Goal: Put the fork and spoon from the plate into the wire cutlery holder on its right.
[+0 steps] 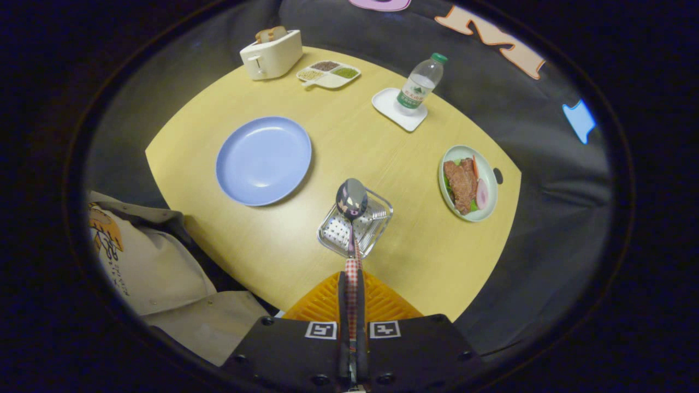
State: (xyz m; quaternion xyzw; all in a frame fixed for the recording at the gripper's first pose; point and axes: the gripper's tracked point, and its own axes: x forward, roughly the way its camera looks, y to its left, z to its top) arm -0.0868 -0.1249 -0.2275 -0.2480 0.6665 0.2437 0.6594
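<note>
Spreading across most of the scene, the yellow bench (382,164) carries everything. The blue plate (264,160) lies left of and beyond the claw, bare of cutlery. A white toaster (271,53) with toast in its slots stands at the far left corner, and a divided dish (329,73) of grains sits just beside it. A water bottle (420,84) stands upright on a white tray (397,109) at the far right. To the right, an oval dish (469,183) holds meat and garnish. A person's sleeve (158,262) in pale cloth shows at the bench's near left edge.

The holder (356,224), a shiny perforated metal basket seen from above, sits just ahead of the claw, right of the plate and well apart from it. The claw (352,284) has its two dark fingers (343,297) pressed together on the red-checked handle of the spoon (351,199). The spoon's long axis runs straight ahead along the fingers, its bowl pointing away from the claw. The bowl shows over the holder's far rim, its polished face upward to the camera; whether it touches the holder I cannot tell. An orange ridged part of the claw shows behind the fingers.
</note>
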